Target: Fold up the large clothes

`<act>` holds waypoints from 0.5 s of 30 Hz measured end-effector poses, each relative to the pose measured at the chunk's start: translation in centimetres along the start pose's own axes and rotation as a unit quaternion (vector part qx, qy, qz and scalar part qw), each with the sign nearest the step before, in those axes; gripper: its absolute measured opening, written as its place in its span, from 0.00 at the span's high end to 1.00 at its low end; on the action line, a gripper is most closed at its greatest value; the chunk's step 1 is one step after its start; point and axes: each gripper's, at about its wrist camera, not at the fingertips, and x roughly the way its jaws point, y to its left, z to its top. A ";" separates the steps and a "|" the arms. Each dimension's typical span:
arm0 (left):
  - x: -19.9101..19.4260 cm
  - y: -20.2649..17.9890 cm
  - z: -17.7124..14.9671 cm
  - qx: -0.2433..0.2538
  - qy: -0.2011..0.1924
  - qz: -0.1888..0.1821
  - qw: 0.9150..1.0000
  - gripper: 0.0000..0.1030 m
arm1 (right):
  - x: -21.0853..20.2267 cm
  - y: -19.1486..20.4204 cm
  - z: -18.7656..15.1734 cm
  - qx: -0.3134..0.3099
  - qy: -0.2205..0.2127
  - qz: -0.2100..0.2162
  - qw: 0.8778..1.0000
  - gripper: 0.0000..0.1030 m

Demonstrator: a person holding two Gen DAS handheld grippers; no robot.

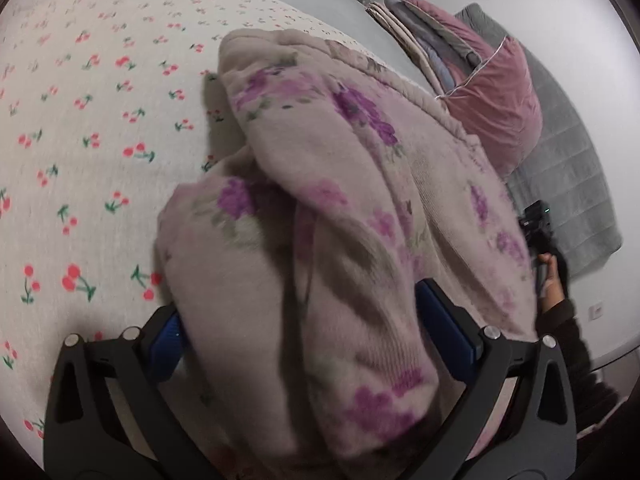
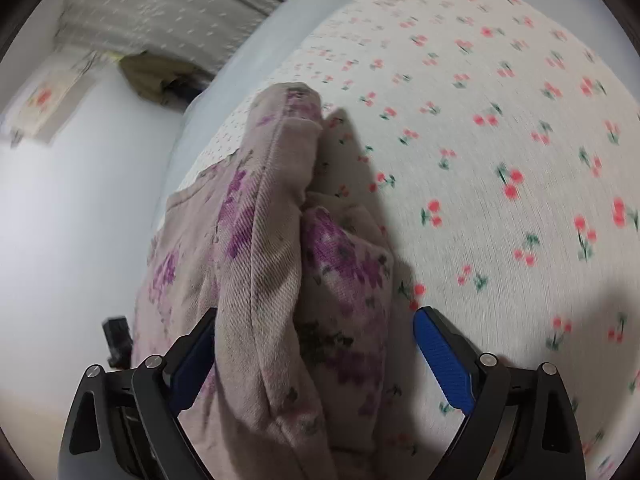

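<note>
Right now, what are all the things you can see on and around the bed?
Garment: one, dusty pink with purple flowers, bunched on the bed, running between both sets of jaws.
Bedsheet: one, cream with red cherries, under the garment.
Pillow: one, pink, at the bed's far side.
Folded bedding: a small stack, pink and grey, beside the pillow.
Grey quilted mat: one, behind the pillow.
Left gripper: black with blue pads, jaws wide.
Right gripper: the same, jaws wide.

A cherry-print sheet (image 1: 80, 128) covers the bed, with a pink pillow (image 1: 496, 100) against a grey padded headboard (image 1: 568, 160).
</note>
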 end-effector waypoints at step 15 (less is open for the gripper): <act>1.2 -0.6 0.9 -0.018 0.000 0.006 1.000 0.00 | 2.4 2.3 0.4 -0.047 -0.011 0.005 0.999 0.00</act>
